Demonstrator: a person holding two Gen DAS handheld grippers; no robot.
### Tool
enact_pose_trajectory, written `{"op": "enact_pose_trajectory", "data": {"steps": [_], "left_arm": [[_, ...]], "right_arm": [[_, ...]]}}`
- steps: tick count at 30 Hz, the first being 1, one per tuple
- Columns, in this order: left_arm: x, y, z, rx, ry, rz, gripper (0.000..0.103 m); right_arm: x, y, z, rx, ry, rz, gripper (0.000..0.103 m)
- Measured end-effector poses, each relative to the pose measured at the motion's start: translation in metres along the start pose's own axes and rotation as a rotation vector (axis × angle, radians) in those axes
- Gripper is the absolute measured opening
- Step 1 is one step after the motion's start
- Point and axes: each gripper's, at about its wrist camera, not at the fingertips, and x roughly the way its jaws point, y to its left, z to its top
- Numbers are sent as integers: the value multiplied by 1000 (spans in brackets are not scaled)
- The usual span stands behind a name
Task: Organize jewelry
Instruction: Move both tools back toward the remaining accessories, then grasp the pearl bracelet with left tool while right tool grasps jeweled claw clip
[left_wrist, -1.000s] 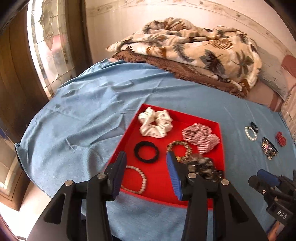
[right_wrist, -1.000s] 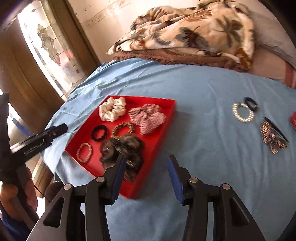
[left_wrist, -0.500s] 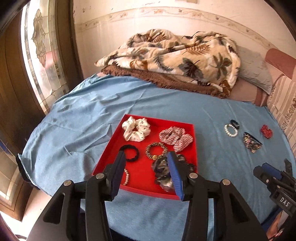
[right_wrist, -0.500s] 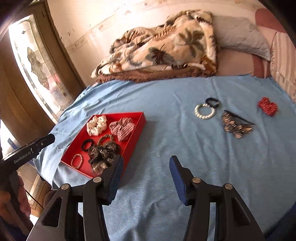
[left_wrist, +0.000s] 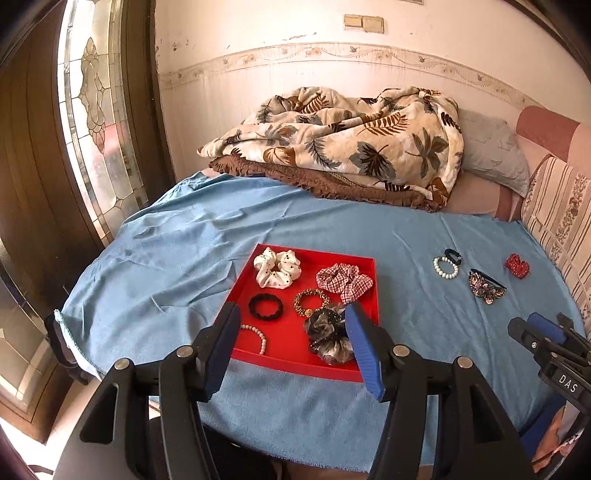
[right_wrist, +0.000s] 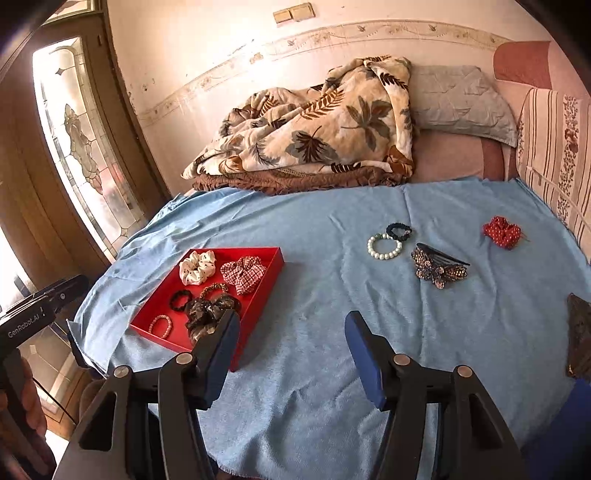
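Six pieces already lie sorted in the red tray (left_wrist: 360, 367) while four wait far right on the bed (right_wrist: 332, 332), so both empty hand-held grippers, left (left_wrist: 291, 349) and right (right_wrist: 291, 350), are opening for them.

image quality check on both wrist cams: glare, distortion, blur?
Left wrist: stained-glass window bright but readable, strong fisheye bowing at the edges, red tray sharp. Right wrist: window blown out at left, black corner vignette, butterfly hair clip sharp, dark item at right edge too stretched to identify.
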Motion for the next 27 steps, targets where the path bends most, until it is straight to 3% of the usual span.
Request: {"op": "enact_pose_trajectory", "data": {"steps": [2,15,19,27], "left_arm": [[10,-9,5,18,19,-2,58],[88,-65,40,119,125,-42,58],[108,-95,63,175,146,-113,58],[167,-174,89,259,214,-223,58]], "right_arm": [[3,-6,0,-8,-10,-17,73],[40,-99,17,0,45,-180,73],[45,-136,20,49,68,-231,73],[58,-201,36,157,60,-251,73]]}}
